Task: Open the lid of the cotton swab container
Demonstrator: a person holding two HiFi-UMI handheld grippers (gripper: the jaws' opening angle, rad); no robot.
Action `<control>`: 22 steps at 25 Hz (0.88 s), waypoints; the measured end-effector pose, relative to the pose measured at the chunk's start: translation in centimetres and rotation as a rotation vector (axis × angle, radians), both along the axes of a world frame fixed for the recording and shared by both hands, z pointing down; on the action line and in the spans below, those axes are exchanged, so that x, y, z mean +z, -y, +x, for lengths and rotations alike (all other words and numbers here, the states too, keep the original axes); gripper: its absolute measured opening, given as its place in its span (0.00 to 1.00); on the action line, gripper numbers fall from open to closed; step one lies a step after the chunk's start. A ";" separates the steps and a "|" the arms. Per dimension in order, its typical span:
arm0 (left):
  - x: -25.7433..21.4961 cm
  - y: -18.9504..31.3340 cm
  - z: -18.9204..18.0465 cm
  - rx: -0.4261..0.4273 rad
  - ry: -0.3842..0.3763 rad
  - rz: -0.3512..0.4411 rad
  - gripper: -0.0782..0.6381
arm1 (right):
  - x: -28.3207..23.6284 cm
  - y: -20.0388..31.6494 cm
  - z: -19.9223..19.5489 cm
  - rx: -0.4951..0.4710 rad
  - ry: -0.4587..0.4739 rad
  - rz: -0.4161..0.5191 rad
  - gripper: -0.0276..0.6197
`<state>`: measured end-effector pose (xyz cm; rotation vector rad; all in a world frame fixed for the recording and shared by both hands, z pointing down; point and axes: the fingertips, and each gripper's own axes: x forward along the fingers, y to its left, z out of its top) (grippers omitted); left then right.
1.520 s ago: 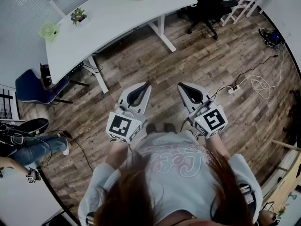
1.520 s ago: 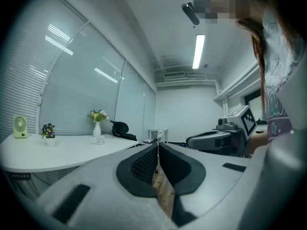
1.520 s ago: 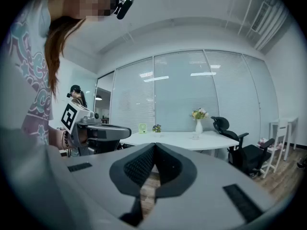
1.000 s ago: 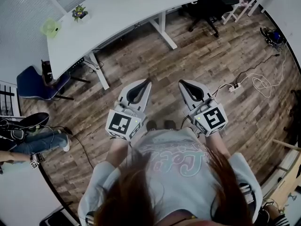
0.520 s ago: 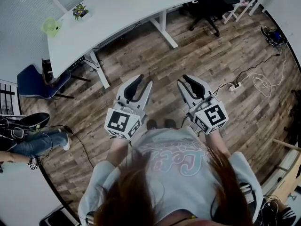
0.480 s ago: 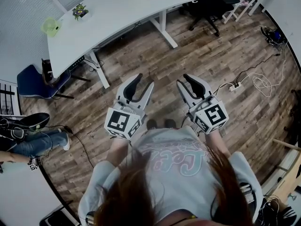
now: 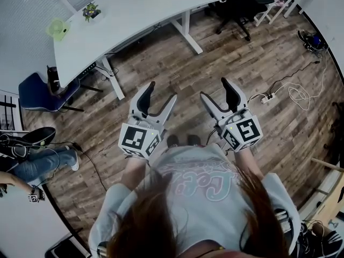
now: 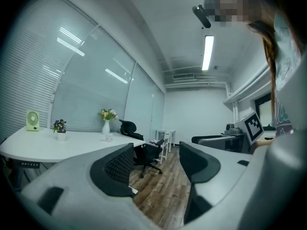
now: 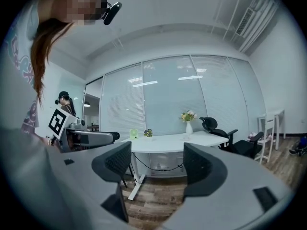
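**Both tools wide open and empty, container well away on the table**

I have the left tool [image 7: 160, 92] and the right tool [image 7: 215, 88] side by side in front of the person's light shirt [image 7: 200, 190], both pointing level out over the wooden floor [image 7: 252, 63]. Each tool's jaws have just been opening and now stand well apart. The left gripper view shows only floor and a black office chair [image 8: 144, 152] in the gap. The right gripper view shows only floor and the table's leg. Neither tool is holding or touching anything.

The white table [image 7: 134, 23] stands across the room, well apart from both tools. On it I can make out a small clear container [image 8: 109, 138] just beside a white vase of flowers [image 8: 106, 123], near the table's chair end. I take it for the cotton swab container, though it is too small for me to be sure or to tell how its lid sits. Further along the same table are a small potted plant [image 7: 90, 14] and, at the far end, a green fan [image 7: 56, 32].

Around the table I see a blue chair [image 7: 35, 97] tucked at the fan end and a white chair [image 7: 279, 1] past the black one. A power strip [image 7: 266, 101] with loose cables lies on the floor to the right. A second person in jeans [image 7: 37, 168] sits at the left edge of the head view.
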<state>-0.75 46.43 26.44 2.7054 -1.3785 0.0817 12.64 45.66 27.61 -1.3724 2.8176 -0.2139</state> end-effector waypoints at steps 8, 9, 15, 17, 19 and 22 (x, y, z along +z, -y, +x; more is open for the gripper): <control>-0.2 -0.2 -0.2 -0.003 0.005 0.004 0.51 | 0.0 -0.3 -0.1 -0.004 -0.007 0.003 0.55; -0.2 -0.2 -0.3 -0.004 0.004 0.006 0.51 | 0.0 -0.4 -0.2 -0.007 -0.009 0.002 0.55; -0.2 -0.4 -0.8 -0.012 0.001 0.005 0.51 | 0.0 -0.5 -0.5 -0.007 -0.019 0.004 0.55; -0.2 -0.3 -1.1 -0.015 -0.003 0.004 0.51 | 0.0 -0.3 -0.9 -0.010 -0.022 0.002 0.55; 0.0 -0.3 -1.5 -0.019 -0.006 0.000 0.51 | 0.2 -0.2 -1.3 -0.012 -0.026 -0.001 0.55; 0.3 -0.2 -2.1 -0.026 -0.013 -0.006 0.51 | 0.4 -0.1 -1.8 -0.005 -0.021 0.000 0.55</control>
